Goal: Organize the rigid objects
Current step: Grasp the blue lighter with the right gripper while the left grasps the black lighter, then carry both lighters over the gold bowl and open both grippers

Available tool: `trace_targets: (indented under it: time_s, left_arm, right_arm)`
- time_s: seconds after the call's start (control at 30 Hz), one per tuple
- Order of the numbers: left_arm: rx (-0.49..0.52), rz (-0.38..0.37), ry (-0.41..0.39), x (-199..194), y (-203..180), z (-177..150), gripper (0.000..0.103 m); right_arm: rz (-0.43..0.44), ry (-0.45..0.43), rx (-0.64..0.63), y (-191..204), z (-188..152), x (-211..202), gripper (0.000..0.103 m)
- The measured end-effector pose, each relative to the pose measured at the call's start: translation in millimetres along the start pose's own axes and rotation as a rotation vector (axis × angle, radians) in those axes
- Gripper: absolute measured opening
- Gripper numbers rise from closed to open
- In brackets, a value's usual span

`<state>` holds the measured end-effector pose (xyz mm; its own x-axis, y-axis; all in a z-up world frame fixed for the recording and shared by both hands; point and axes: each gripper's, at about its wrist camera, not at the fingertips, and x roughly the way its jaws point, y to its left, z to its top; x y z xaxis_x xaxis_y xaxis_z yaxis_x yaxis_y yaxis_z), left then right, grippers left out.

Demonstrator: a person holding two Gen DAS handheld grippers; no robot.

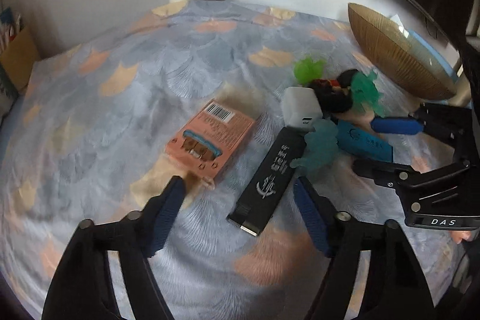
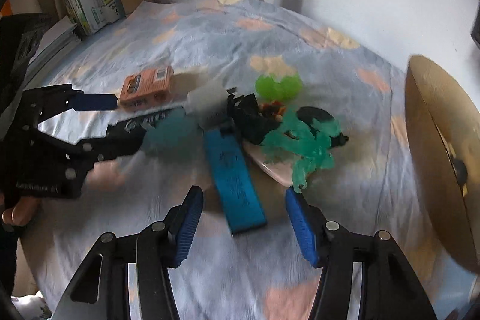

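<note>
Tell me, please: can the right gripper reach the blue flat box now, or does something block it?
Probably yes. The right gripper is open, and the near end of the blue flat box lies between its fingers. Nothing covers that end; the white block sits only on the far end.

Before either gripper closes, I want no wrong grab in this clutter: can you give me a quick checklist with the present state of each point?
1. Left gripper empty, jaws apart: ok.
2. Long black rectangular box lies between the left fingers, free at its near end: ok.
3. Right gripper empty, jaws apart: ok.
4. Long blue rectangular box near end between right fingers: ok.
5. Blue box's far end clear of the white cube: not ok, the two overlap.
6. Teal translucent toy clear of the black box: not ok.
</note>
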<state>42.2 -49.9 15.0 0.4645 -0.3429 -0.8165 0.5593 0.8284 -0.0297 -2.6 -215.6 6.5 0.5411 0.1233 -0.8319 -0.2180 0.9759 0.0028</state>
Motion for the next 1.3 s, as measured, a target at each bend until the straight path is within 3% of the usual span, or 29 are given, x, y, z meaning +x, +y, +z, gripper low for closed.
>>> trace_targets:
  time_s: [0.07, 0.1, 0.13, 0.17, 0.33, 0.53, 0.63, 0.8, 0.87, 0.93, 1.0, 1.1, 1.17, 1.23, 1.3]
  left_arm:
    - [0.039, 0.011, -0.011, -1.4, -9.4, -1.8, 0.051]
    - [0.047, 0.003, -0.015, -2.3, -12.3, -2.3, 0.037]
    - [0.054, -0.005, -0.019, -4.4, -16.3, -4.0, 0.029]
    - [0.057, 0.000, -0.021, -5.5, -19.1, -5.4, 0.028]
    - [-0.047, -0.008, -0.014, -19.0, -14.4, -21.4, 0.023]
    - [-0.158, -0.029, -0.016, -51.4, -7.4, -68.5, 0.021]
    - [-0.177, -0.012, -0.004, -62.9, -13.9, -85.2, 0.022]
    - [-0.182, 0.000, -0.018, -67.0, -21.9, -95.7, 0.023]
    - [-0.200, -0.012, -0.018, -65.5, -22.0, -92.6, 0.034]
    - [-0.241, 0.007, -0.022, -63.6, -19.4, -89.3, 0.054]
    - [-0.269, 0.041, -0.034, -59.4, -17.2, -84.7, 0.061]
    - [-0.244, 0.091, -0.038, -54.4, -25.0, -80.2, 0.060]
    - [-0.200, 0.143, -0.041, -51.3, -34.8, -79.0, 0.050]
    - [-0.159, 0.157, -0.051, -51.8, -44.9, -78.4, 0.022]
    - [-0.166, 0.123, -0.049, -53.9, -47.4, -77.8, 0.021]
  right_arm:
    - [-0.011, -0.009, -0.014, 3.1, 3.7, 1.6, 0.053]
    - [-0.011, -0.018, -0.022, 4.7, 3.5, 0.8, 0.046]
    - [-0.004, -0.024, -0.027, 5.8, 3.0, 0.3, 0.039]
    - [0.015, -0.024, -0.030, 6.5, 2.2, -0.7, 0.026]
    - [0.036, -0.005, -0.060, 16.1, -9.2, -8.7, 0.024]
    - [0.033, -0.007, -0.156, 28.1, -59.4, -40.7, 0.024]
    - [0.090, -0.035, -0.179, 28.4, -91.1, -59.4, 0.024]
    - [0.080, -0.032, -0.161, 23.7, -119.8, -74.0, 0.024]
    - [0.079, -0.016, -0.130, 20.9, -119.8, -73.7, 0.028]
    - [0.068, -0.008, -0.116, 21.8, -118.0, -73.2, 0.032]
    - [0.060, -0.014, -0.118, 28.0, -114.7, -70.9, 0.036]
    - [0.053, -0.031, -0.105, 35.6, -109.6, -68.5, 0.037]
    - [0.050, -0.028, -0.079, 36.3, -106.4, -66.8, 0.036]
    - [0.048, -0.038, -0.075, 39.4, -107.0, -67.1, 0.026]
    - [0.045, -0.062, -0.094, 46.3, -113.2, -70.6, 0.024]
